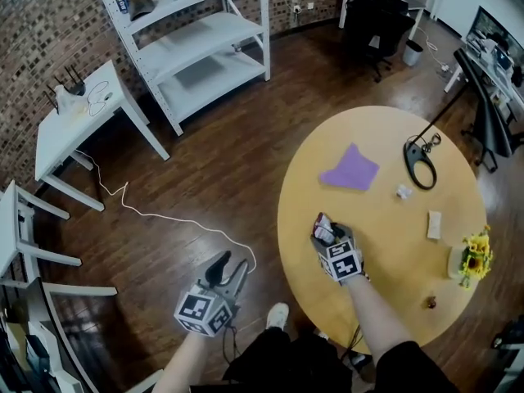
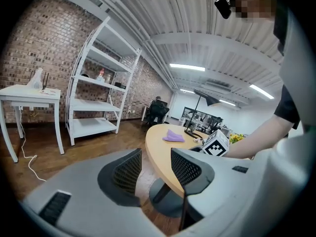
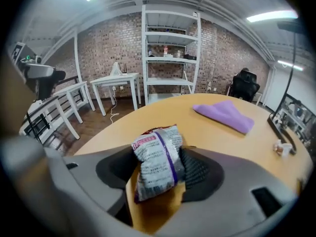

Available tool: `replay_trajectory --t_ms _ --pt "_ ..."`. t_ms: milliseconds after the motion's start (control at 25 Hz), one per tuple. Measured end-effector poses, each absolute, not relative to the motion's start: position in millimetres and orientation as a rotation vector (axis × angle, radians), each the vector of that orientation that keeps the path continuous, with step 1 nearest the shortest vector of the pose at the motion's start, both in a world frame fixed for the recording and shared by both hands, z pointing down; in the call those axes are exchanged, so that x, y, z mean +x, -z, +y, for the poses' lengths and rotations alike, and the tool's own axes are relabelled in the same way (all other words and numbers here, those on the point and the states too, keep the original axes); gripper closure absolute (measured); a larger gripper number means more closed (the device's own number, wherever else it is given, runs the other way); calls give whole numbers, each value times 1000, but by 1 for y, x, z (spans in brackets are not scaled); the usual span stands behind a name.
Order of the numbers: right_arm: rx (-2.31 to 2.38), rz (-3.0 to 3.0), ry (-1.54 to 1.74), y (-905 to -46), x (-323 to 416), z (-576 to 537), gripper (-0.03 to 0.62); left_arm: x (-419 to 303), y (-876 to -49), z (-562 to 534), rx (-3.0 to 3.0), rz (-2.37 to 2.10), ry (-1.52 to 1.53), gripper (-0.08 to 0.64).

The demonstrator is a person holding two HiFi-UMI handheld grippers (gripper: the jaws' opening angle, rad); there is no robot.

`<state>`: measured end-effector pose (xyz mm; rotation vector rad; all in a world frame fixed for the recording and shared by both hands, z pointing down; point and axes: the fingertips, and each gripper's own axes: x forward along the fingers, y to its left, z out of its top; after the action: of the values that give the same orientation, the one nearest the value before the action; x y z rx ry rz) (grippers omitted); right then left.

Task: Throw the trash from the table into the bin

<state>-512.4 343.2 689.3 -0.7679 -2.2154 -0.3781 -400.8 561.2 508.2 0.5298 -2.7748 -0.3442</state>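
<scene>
One snack packet (image 3: 155, 157), judged light and slippery, is pinched mid-body by the right tool (image 3: 159, 168); the left tool (image 2: 155, 166) is seen apart, empty.

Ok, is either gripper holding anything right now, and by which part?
The right gripper holds the snack packet, pinched across its middle with a pad against each side edge. The left gripper is open and holds nothing.

The left claw (image 2: 154, 158) fills six o'clock, jaws apart with nothing between them. Beyond, just right of centre, the round wooden desk (image 2: 157, 149) carries a purple cloth (image 2: 173, 136). A white shelf rack (image 2: 101, 95) stands at ten o'clock.
</scene>
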Motion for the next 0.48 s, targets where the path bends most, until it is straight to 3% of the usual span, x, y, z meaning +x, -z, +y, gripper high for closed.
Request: replay_trajectory --t_ms 120,480 --pt "-744 -2225 373 -683 -512 333 355 -401 -508 554 551 -2769 345 380" --pt "-654 -2366 324 -641 -504 313 371 -413 -493 531 678 -2768 295 380"
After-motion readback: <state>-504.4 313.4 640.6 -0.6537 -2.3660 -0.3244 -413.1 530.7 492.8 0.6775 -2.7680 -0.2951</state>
